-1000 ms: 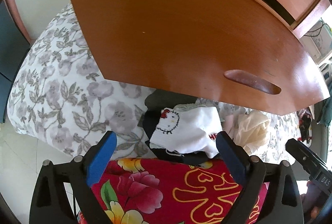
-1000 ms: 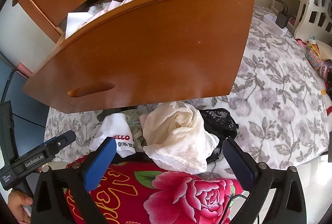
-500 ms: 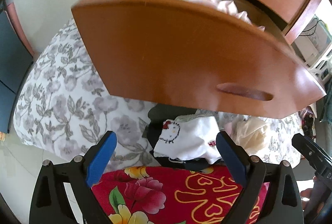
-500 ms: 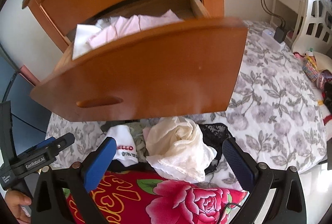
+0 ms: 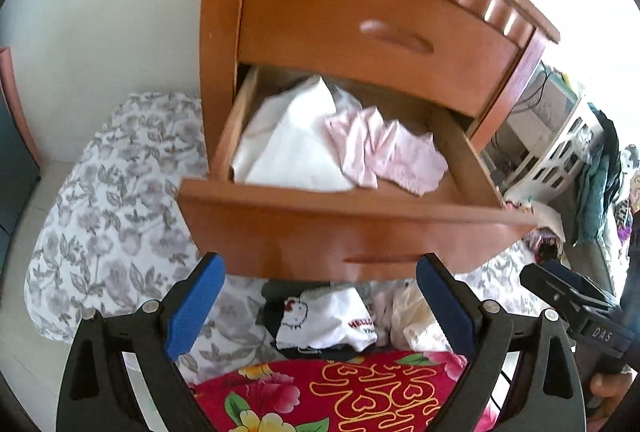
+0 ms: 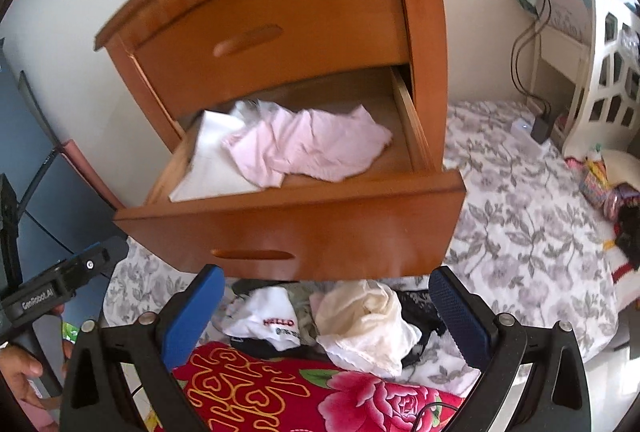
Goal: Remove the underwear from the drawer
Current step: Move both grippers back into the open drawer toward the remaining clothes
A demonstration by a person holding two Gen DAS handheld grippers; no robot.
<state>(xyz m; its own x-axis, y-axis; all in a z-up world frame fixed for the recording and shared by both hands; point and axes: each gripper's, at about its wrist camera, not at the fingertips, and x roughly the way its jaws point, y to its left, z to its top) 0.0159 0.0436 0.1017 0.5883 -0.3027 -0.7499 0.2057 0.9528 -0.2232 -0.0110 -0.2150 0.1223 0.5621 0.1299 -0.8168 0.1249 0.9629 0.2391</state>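
Note:
The lower drawer (image 5: 352,228) (image 6: 304,228) of a wooden nightstand is pulled out. Inside lie pale pink underwear (image 5: 388,152) (image 6: 312,148) and a white folded cloth (image 5: 288,148) (image 6: 208,160). My left gripper (image 5: 320,304) is open, below and in front of the drawer front, holding nothing. My right gripper (image 6: 328,312) is also open and empty, in the same low position. On the floral bed under the drawer sit a white Hello Kitty piece (image 5: 324,320) (image 6: 268,320), a cream piece (image 6: 364,320) (image 5: 412,316) and black lace (image 6: 420,312).
The upper drawer (image 5: 360,36) (image 6: 272,36) is closed. A red flowered cloth (image 5: 344,392) (image 6: 304,388) lies nearest me. The grey floral bedspread (image 5: 112,208) (image 6: 520,216) spreads both sides. A white lattice shelf (image 6: 608,72) and cables stand right. A hand (image 6: 20,376) holds the other gripper.
Both grippers have risen and pulled back from under the drawer front, so the drawer's inside with the pink underwear now shows. Both stay open and empty.

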